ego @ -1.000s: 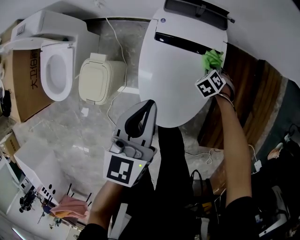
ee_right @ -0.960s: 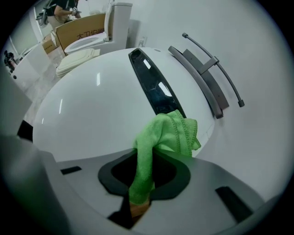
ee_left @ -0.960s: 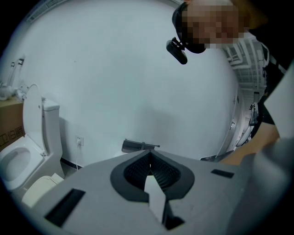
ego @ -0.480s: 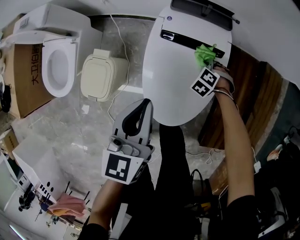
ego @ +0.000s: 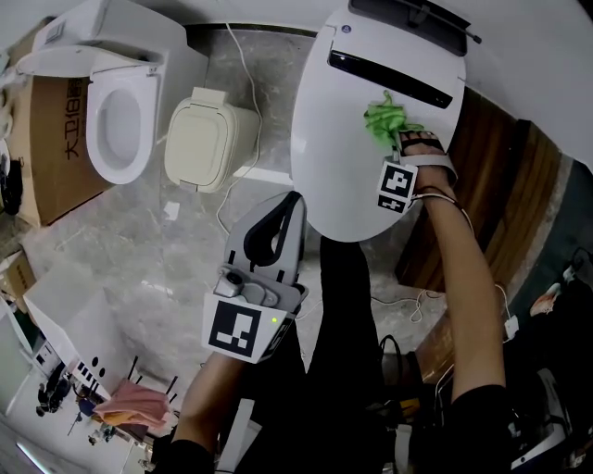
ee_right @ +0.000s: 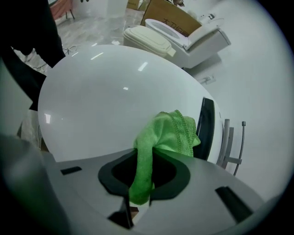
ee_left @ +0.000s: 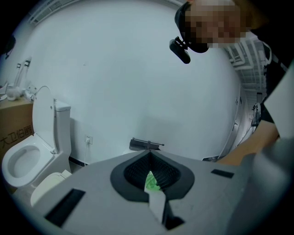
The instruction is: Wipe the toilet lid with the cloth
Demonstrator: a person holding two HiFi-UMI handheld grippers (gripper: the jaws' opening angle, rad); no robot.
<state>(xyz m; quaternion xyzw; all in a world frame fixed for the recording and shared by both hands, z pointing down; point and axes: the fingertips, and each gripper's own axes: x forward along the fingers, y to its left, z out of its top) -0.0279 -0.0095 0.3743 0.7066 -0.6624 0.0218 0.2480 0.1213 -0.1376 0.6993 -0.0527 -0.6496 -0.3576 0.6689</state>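
Bright, even indoor light — glare streaks on the toilet lid (ee_right: 115,96), fisheye bending and dark vignetted corners.

Your cloth (ego: 387,118) lies on the toilet lid (ego: 338,153), rear right; a second toilet (ego: 116,130) stands well left.

Cannot make out, in the head view, the jaw tips of the right hand-held gripper (ego: 397,141): buried under the green cloth (ego: 383,118) at 1 o'clock. Covered by its marker cube (ego: 396,185): right rim of the toilet lid (ego: 338,139). Cut by the top edge at 12 o'clock: the dark back unit (ego: 408,14). Cut by the left edge at 9 o'clock: a cardboard box (ego: 46,157), print partly behind a second toilet (ego: 116,125). Too small to tell: clutter (ego: 65,389) at 7 o'clock. Between the jaws of the left hand-held gripper (ee_left: 149,153), in its own view, only a green sliver of cloth. In the right gripper view, lower end of cloth lost in the dark throat at 6 o'clock.
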